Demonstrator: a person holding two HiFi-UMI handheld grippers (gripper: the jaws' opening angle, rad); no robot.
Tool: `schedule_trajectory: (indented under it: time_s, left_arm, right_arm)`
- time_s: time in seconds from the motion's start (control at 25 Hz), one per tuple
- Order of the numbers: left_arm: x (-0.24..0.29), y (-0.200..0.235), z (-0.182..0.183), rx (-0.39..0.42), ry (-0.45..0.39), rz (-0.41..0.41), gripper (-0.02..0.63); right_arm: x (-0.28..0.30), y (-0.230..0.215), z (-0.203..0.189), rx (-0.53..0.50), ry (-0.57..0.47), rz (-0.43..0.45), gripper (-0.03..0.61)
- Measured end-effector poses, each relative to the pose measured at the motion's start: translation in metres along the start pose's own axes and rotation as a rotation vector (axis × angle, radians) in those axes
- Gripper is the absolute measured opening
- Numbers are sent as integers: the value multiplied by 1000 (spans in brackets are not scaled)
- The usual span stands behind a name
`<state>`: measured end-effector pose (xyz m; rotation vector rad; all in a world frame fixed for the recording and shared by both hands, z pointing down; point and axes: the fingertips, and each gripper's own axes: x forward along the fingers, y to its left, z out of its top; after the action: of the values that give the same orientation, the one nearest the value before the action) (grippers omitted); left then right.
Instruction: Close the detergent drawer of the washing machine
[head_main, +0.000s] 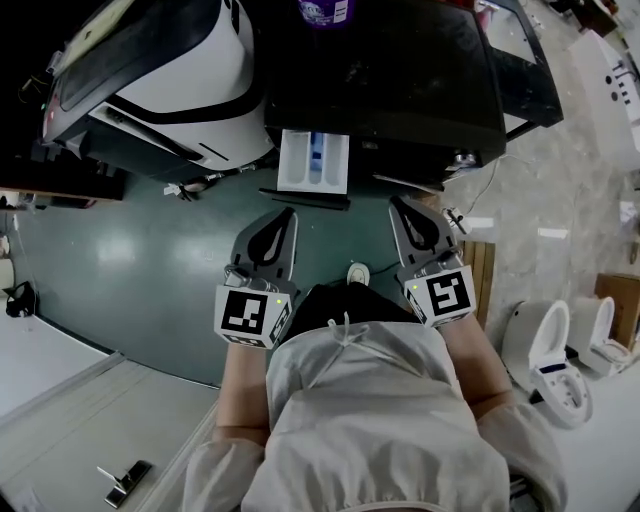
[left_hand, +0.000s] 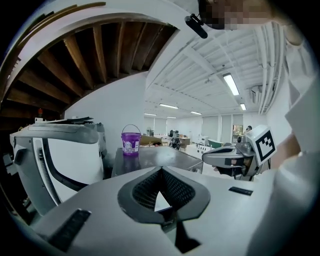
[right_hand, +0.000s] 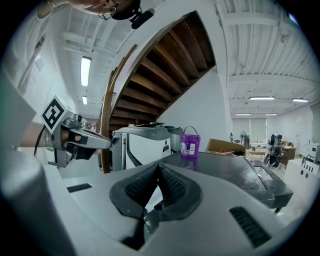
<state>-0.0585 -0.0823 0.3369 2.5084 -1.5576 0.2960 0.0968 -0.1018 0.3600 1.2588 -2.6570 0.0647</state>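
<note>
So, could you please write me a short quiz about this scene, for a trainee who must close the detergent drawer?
1. True or false: the white detergent drawer with the blue insert is already pushed fully into the dark washing machine.
2. What stands on top of the machine? A) a purple plastic bucket with a handle; B) a red glass bottle; C) a green wire basket.
3. Fill in: the left gripper and the right gripper both have their jaws ____, with nothing between them.

Key: 1 false, the drawer sticks out at the front; 2 A; 3 shut.
</note>
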Motion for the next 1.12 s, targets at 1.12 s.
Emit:
schedule_trajectory:
  time_s: [1.12]
  left_arm:
    - [77, 62, -196, -157, 156, -41, 18]
  right_arm:
    - [84, 5, -148, 75, 176, -66, 5]
